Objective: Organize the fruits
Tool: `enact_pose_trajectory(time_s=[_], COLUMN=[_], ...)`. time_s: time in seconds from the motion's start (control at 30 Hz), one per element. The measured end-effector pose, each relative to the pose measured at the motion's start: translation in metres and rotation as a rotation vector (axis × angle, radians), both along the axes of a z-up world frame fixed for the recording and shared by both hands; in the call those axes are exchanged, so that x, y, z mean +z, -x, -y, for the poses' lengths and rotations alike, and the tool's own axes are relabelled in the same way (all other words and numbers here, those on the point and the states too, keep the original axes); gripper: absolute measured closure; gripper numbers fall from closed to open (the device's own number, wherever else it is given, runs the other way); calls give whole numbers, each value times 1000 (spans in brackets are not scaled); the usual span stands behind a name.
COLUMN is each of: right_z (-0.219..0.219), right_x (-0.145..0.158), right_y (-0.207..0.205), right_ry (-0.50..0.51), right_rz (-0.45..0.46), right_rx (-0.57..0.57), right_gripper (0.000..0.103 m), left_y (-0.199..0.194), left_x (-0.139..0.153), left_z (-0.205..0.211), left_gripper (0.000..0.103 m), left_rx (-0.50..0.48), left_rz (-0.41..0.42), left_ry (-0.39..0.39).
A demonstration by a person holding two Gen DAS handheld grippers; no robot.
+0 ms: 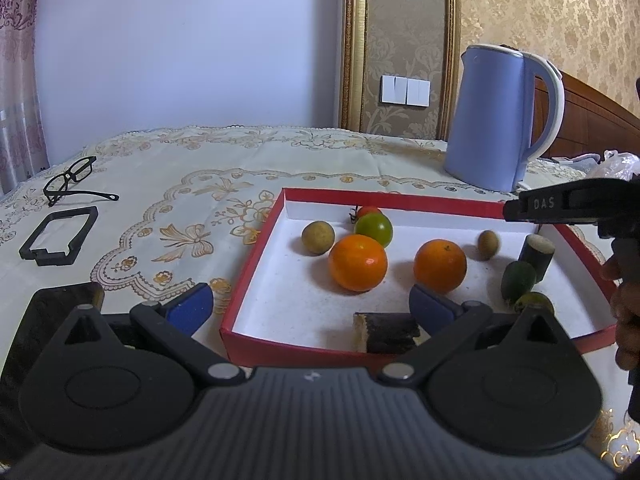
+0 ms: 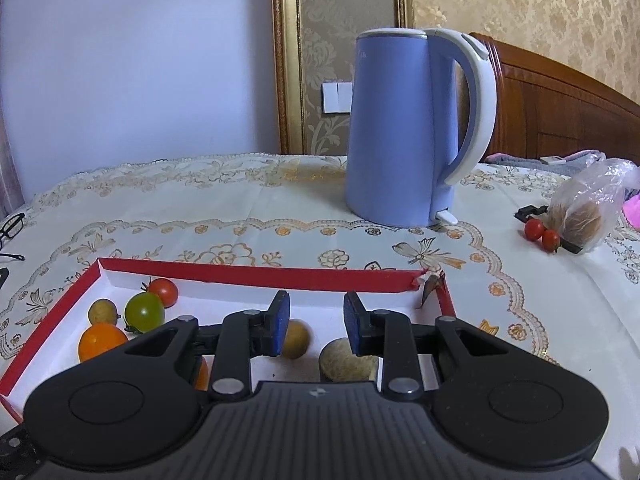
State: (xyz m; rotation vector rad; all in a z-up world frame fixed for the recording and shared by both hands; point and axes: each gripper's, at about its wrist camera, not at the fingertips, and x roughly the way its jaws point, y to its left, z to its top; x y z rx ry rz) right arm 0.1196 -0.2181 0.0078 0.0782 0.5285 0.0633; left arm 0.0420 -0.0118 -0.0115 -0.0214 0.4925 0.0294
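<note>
- A red tray [image 1: 256, 248] with a white floor is being shown on an embroidered tablecloth [image 1: 192, 168], with the fruit gathered inside it.
- Two oranges [image 1: 358, 263] are being seen mid-tray; a green tomato [image 1: 374, 229], a red tomato [image 1: 369, 211] and a brown longan [image 1: 317, 237] are lying behind them toward the far wall.
- A second longan [image 2: 295, 338] is being seen just ahead of the right gripper [image 2: 314, 320], slightly left of the gap; it looks blurred, so it may be rolling.
- The right gripper's blue pads are being held apart with nothing between them, over the tray's right part.
- A dark cut stalk piece [image 2: 347, 364] is standing upright just below that gap, its pale cut end facing up.
- The left gripper [image 1: 310, 306] is being held wide open and empty at the tray's near-left corner, one pad outside the wall and one inside.
- Another stalk piece [image 1: 386, 332] is lying on its side by the left gripper's inner pad, its long axis running left to right.
- Two red tomatoes [image 2: 542, 234] are being left outside the tray, well to the right beside a plastic bag [image 2: 592, 204]; the right gripper is judged the nearer one, so a rightward reach would be called for.
- A blue kettle [image 2: 400, 128] is standing behind the tray.
</note>
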Motion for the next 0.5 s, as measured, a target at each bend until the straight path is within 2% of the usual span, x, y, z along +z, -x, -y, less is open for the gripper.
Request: enact_pose_trajectory(time_s=[0.17,0.33,0.37,0.47,0.5], right_z=[-1,3,4,10,12], right_x=[-1,4,6,11,13], right_y=[6,32,39,69,81], right_ry=[0,-16,-22,-38,-35], right_rz=[4,39,50,114,140], right_rx=[9,21,22,8,4], right_gripper=[75,74,70,46,43], left_y=[2,8,10,14,15], left_x=[1,5,6,8,8], left_z=[0,3,4,5,6], left_gripper=[0,0,0,0,0], left_rx=[-5,-22,-23,-27,-31], left_rz=[5,5,4,-3,-8], left_ry=[0,7,8,21,24])
